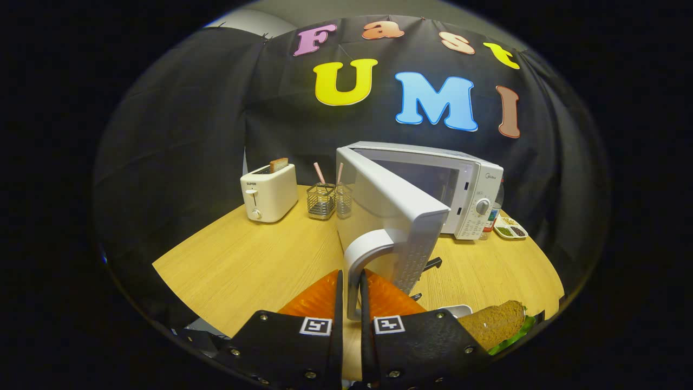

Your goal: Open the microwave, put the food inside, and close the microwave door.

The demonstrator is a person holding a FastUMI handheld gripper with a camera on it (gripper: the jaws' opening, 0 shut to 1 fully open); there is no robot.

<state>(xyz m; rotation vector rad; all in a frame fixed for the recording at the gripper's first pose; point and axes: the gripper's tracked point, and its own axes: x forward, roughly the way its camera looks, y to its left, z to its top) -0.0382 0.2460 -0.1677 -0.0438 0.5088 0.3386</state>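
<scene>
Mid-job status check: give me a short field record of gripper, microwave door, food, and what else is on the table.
gripper: shut on door handle, one finger on each side
microwave: on the table, door swung well open
food: sandwich beside the fingers, outside the microwave
toaster: beyond the door, bread slice in its slot
wire holder: between toaster and microwave
spice tray: by the microwave's control side

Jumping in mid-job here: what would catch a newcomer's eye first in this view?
First, the white microwave door, swung open toward the camera, with the hand-held gripper closed on its curved handle, one finger on each side. Behind it stands the microwave on the wooden table, with a white toaster holding a bread slice off to one side. A sandwich lies on the table beside the fingers.
</scene>
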